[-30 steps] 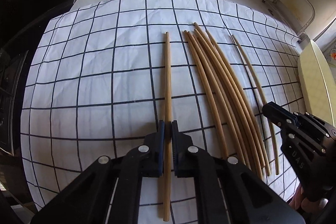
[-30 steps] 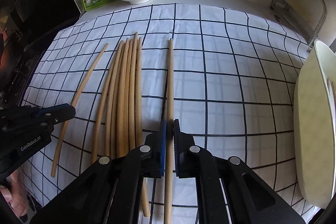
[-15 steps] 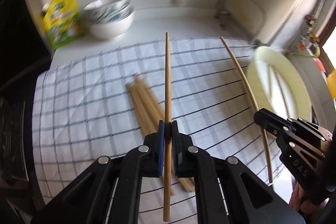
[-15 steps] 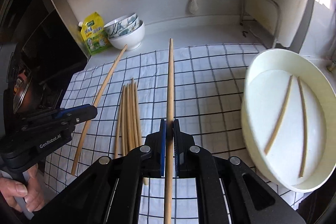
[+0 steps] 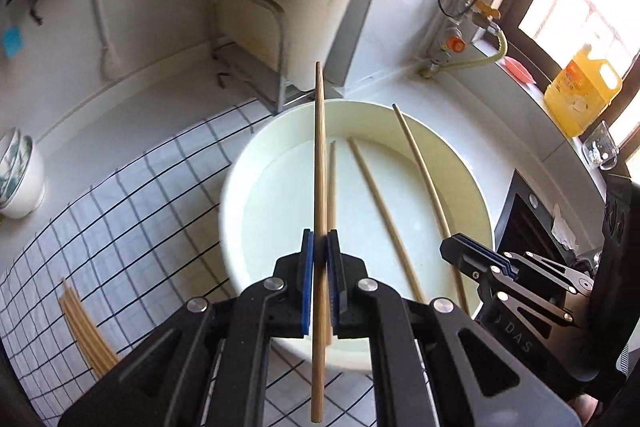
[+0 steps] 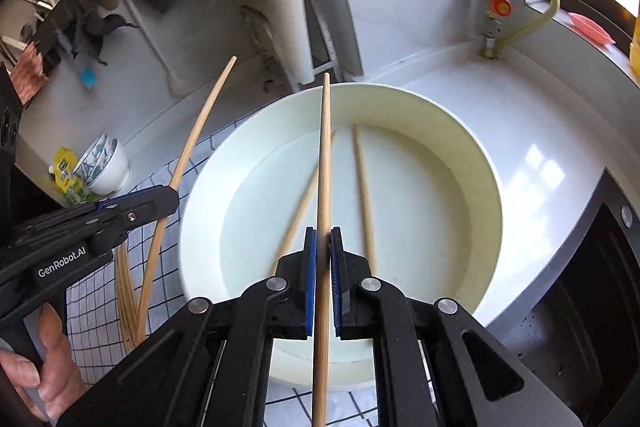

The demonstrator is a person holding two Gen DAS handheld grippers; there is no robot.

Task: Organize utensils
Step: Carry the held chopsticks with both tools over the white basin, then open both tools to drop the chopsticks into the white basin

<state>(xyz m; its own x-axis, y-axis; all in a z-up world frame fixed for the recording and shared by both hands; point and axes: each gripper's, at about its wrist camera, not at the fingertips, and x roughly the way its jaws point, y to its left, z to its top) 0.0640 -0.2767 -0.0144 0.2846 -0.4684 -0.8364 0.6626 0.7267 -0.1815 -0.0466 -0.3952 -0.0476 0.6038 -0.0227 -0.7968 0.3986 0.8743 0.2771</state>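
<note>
Right, starting far left: a stack of bowls [image 5: 18, 173] sits at the back of the counter beside the checked cloth [image 5: 132, 211], with a yellow packet [image 6: 66, 179] next to it; on the cloth a bundle of loose chopsticks [image 5: 86, 335] lies near the front edge; behind, a metal rack [image 5: 250, 39] stands against the wall, close to the basin's far rim; the left gripper [image 5: 320, 267] has its blue pads pressed tight on one chopstick [image 5: 319, 155], held in the air over the left part of the white basin [image 5: 232, 195]; two more chopsticks in the basin [image 5: 378, 211] lie flat on its floor, apart from each other; nothing stands between the held sticks and the basin floor; the right gripper [image 6: 323, 267] is likewise squeezed onto a second chopstick [image 6: 325, 163], above the basin's middle; the two tools sit side by side, near each other; right of the basin there is bare white counter [image 6: 540, 131], then a dark recessed opening [image 6: 592, 287] at the edge; at the back right, a gas valve with yellow hose [image 5: 460, 47] and a yellow jug [image 5: 582, 95] by the window
</note>
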